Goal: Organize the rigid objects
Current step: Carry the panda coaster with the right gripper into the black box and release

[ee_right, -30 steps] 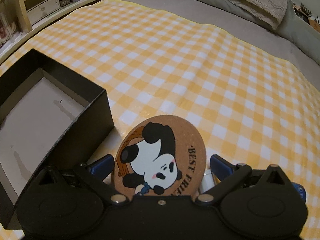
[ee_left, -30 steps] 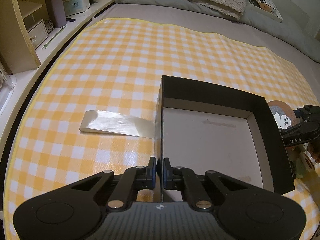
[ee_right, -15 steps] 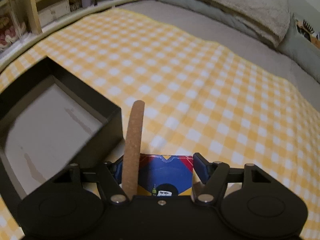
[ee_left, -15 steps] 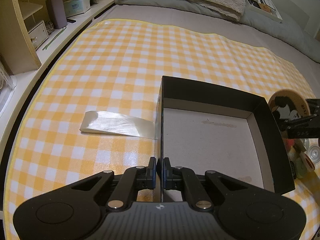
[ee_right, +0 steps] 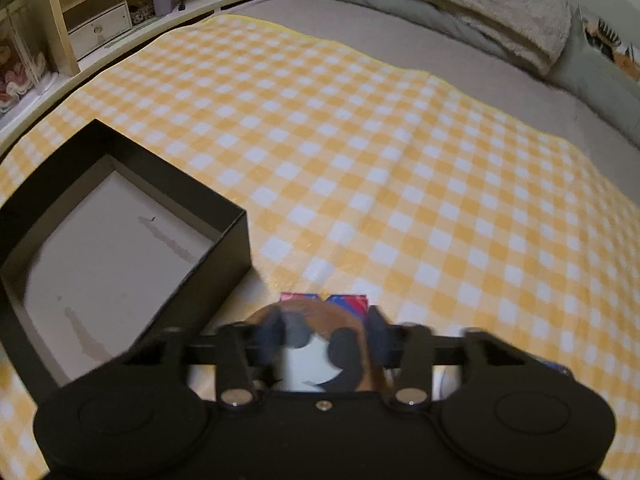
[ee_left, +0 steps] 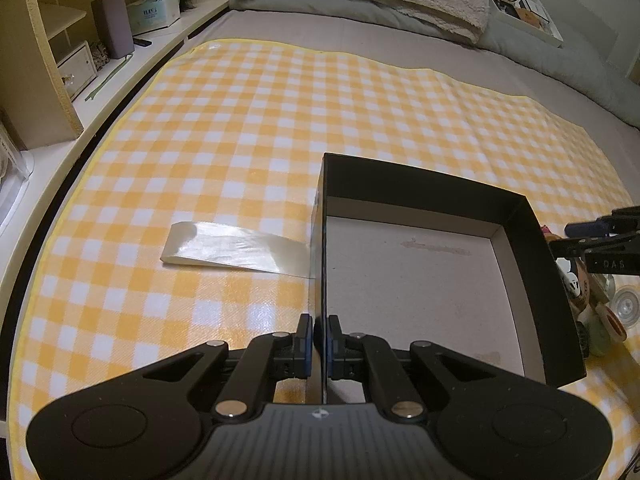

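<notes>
Panda coaster (ee_right: 320,344) (round cork, blurred) sits low in the right wrist frame's centre, between the right gripper (ee_right: 324,340) jaws, which have just been closing; contact isn't clear. Pick-up seems underway; next, lifting it over the black box (ee_right: 224,240) wall at left. The left gripper (ee_left: 318,338) pinches the box's near wall.

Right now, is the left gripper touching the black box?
Touching. In the left wrist view the left gripper is shut on the box's near wall, pads pressed on both faces.
</notes>
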